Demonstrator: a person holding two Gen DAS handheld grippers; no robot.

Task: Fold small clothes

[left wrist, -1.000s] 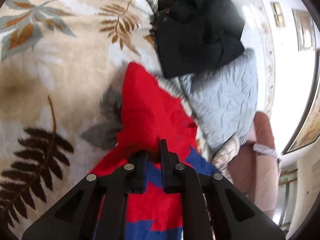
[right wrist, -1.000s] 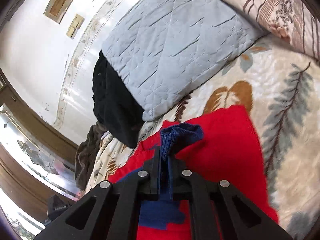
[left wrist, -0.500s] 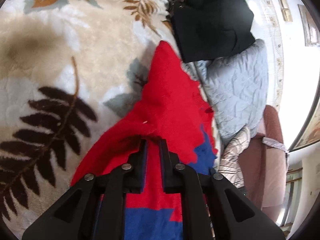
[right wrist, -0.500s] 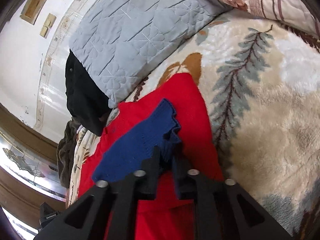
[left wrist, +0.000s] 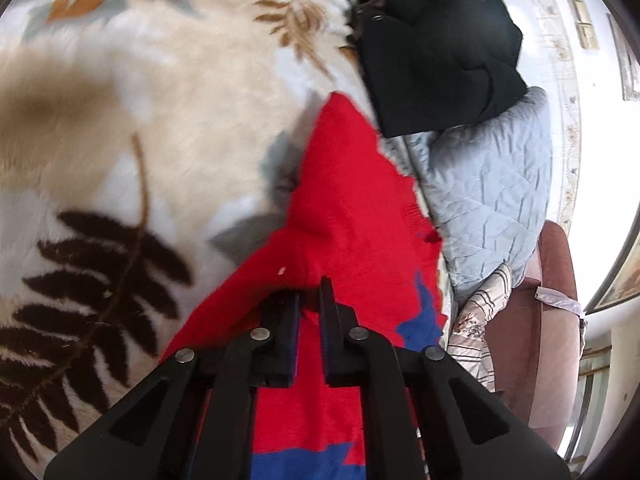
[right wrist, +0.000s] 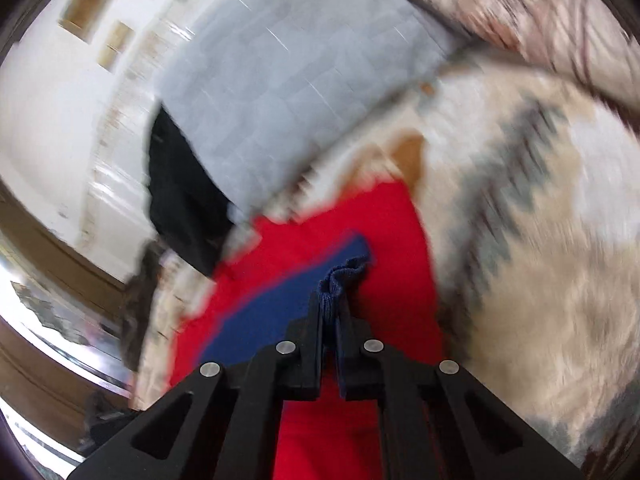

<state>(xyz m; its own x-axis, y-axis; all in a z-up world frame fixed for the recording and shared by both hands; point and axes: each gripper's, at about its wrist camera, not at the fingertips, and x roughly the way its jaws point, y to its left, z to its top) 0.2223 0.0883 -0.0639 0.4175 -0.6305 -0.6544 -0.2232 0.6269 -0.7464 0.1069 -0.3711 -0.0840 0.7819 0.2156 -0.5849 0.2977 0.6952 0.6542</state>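
Note:
A small red and blue knit garment (left wrist: 352, 216) lies on a cream blanket with a leaf pattern (left wrist: 120, 140). My left gripper (left wrist: 310, 300) is shut on a red edge of the garment, which stretches away from the fingers. In the right wrist view the garment (right wrist: 384, 220) shows red with a blue band. My right gripper (right wrist: 329, 304) is shut on a bunched blue edge (right wrist: 344, 276) of it. The right wrist view is motion-blurred.
A black garment (left wrist: 436, 48) and a grey quilted pillow (left wrist: 492, 188) lie beyond the red garment, next to a white wall. A striped pillow (right wrist: 520, 12) is at the upper right of the right wrist view. A brown chair (left wrist: 548, 320) stands beside the bed.
Both grippers have kept their hold on the garment. The right gripper is moving fast and its view has swung and blurred. The left view has shifted slightly, and the red cloth lies more spread.

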